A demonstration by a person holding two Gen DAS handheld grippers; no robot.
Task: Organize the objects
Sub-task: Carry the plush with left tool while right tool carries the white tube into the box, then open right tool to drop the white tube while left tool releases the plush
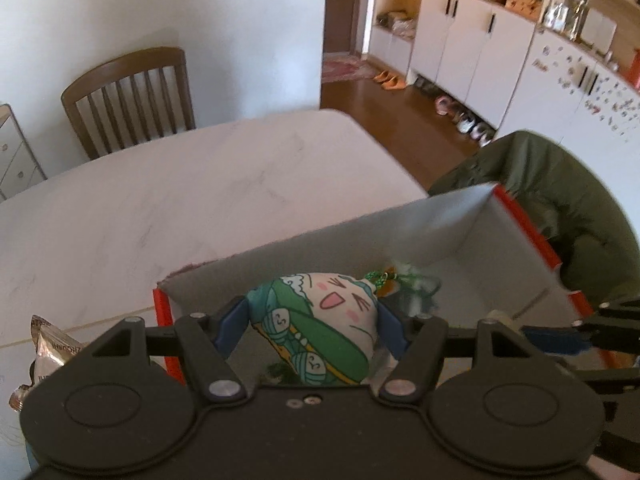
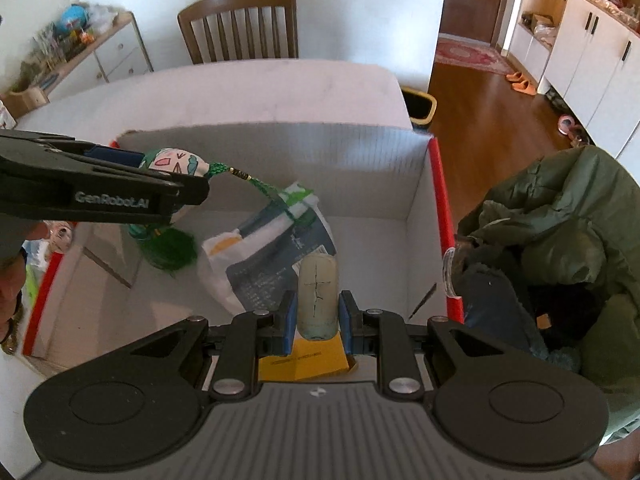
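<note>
Left wrist view: the left gripper (image 1: 314, 330) pinches a plush charm (image 1: 320, 320), its blue pads pressed against both sides of the printed fabric. The charm hangs over the open box (image 1: 320, 248), which has grey inner walls and red edges and sits on the pale counter (image 1: 160, 200). A green cord (image 1: 384, 278) trails from the charm's top. A foil snack packet (image 1: 48, 352) lies on the counter just left of the box. The tip of the right gripper (image 1: 592, 332) shows at the right edge.

Right wrist view: the right gripper (image 2: 318, 318) pinches a pale tube (image 2: 319, 296), held upright between its blue pads above the box (image 2: 420, 200). In the box lie a white-and-blue pouch (image 2: 264, 256) and a yellow card (image 2: 304, 360). The left gripper (image 2: 176, 176) reaches in from the left, holding the charm (image 2: 176, 162); its green tassel (image 2: 168, 248) dangles down beside the pouch. A green jacket (image 2: 560, 220) is piled just right of the box.
</note>
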